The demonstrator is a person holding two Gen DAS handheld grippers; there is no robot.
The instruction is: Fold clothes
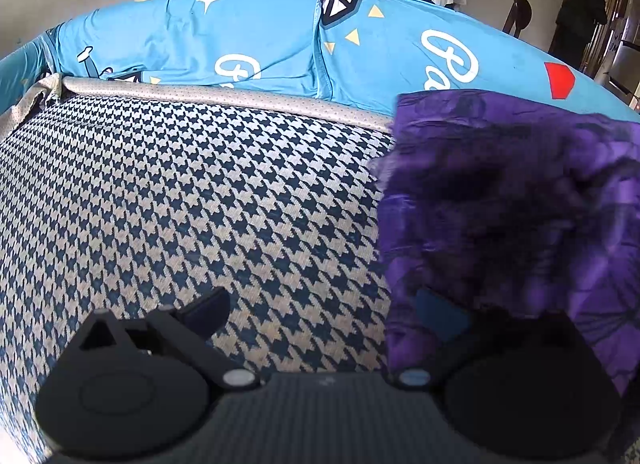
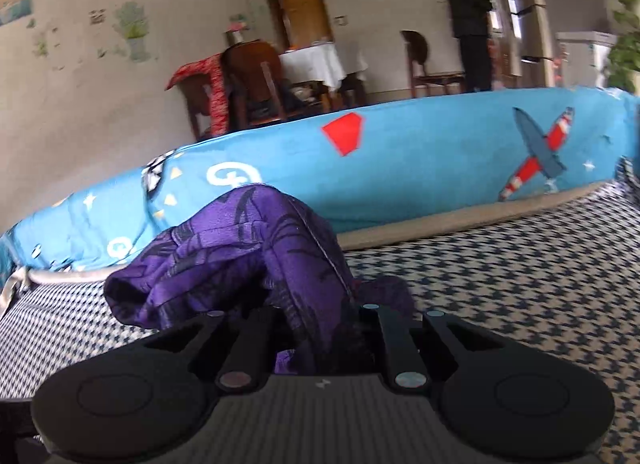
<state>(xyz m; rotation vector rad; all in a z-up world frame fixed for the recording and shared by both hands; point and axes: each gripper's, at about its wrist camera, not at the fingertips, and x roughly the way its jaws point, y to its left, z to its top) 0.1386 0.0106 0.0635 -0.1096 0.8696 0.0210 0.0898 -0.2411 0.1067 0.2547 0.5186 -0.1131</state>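
Purple cloth (image 2: 240, 256) sits bunched in a raised heap on the houndstooth cover (image 1: 180, 192), near its far edge where the blue cartoon-print bedding (image 1: 248, 36) begins. Right gripper (image 2: 316, 328) is clamped on a fold of it — fabric fills the gap between its fingers. Left gripper (image 1: 324, 308) is spread wide, one finger over bare houndstooth, the other beneath the cloth's edge.

We've got the garment (image 1: 512, 200) lying on the sofa seat (image 1: 180, 200), off to the right of our left gripper (image 1: 324, 312). Backrest cover (image 1: 248, 36) runs behind it, and a person (image 2: 470, 20) stands way back beyond that.
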